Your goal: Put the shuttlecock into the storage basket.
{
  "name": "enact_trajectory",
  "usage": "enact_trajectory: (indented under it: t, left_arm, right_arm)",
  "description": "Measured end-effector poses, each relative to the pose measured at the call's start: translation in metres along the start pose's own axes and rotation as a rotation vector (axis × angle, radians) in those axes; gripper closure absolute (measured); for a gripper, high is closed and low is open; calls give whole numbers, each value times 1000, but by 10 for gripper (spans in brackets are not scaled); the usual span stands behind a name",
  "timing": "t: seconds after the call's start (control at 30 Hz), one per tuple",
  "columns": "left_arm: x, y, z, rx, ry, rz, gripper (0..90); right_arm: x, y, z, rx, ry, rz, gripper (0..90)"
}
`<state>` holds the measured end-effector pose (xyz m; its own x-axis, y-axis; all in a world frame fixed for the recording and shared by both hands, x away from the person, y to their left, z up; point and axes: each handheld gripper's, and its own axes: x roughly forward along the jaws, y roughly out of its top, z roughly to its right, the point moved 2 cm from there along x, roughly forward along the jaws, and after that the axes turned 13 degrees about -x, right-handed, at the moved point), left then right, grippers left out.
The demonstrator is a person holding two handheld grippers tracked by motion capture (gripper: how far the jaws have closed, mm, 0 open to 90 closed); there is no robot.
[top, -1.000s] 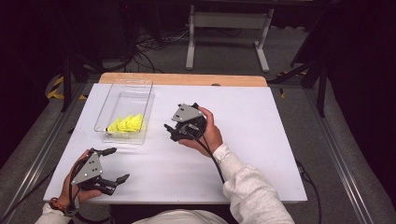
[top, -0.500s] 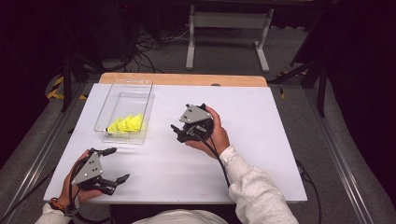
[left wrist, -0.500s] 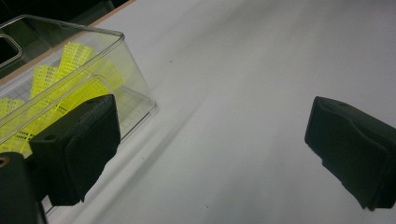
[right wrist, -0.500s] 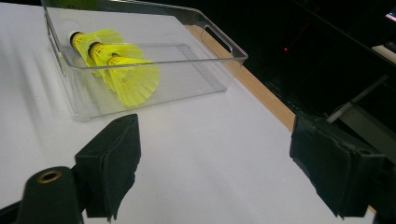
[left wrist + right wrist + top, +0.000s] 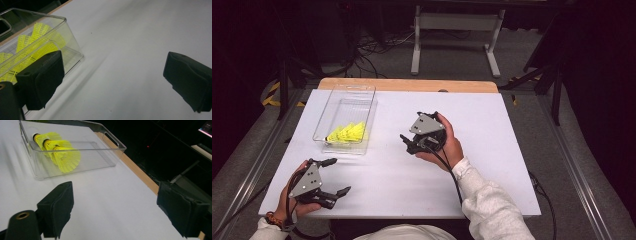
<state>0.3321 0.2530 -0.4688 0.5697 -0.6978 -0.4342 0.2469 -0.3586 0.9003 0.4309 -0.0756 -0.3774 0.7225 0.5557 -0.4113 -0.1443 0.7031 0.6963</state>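
The right tool (image 5: 408,142) has drifted off the clear bin (image 5: 323,131) over bare table (image 5: 492,165), opening wide, empty.

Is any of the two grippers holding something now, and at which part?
Nothing is held. The left gripper and right gripper are both open and empty; the yellow plastic shuttlecocks lie in the clear plastic tray.

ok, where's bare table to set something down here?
Most of the white table is bare: the far right half beyond the right gripper, and the middle strip between it and the left gripper. Crowded only at far left, where the clear bin holds yellow shuttlecocks.
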Motion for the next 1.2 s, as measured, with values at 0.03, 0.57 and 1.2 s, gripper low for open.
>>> enact_trajectory:
  t: [0.03, 0.57, 1.2]
  left_arm:
    - [0, 0, 0, 0, 0, 0, 44]
    - [0, 0, 0, -3, -1, 1, 44]
    - [0, 0, 0, -3, 0, -1, 44]
  right_arm:
    - [-1, 0, 0, -1, -3, 0, 139]
    - [-13, -11, 3, -9, -34, -15, 132]
    - [-28, -29, 8, -7, -65, -51, 125]
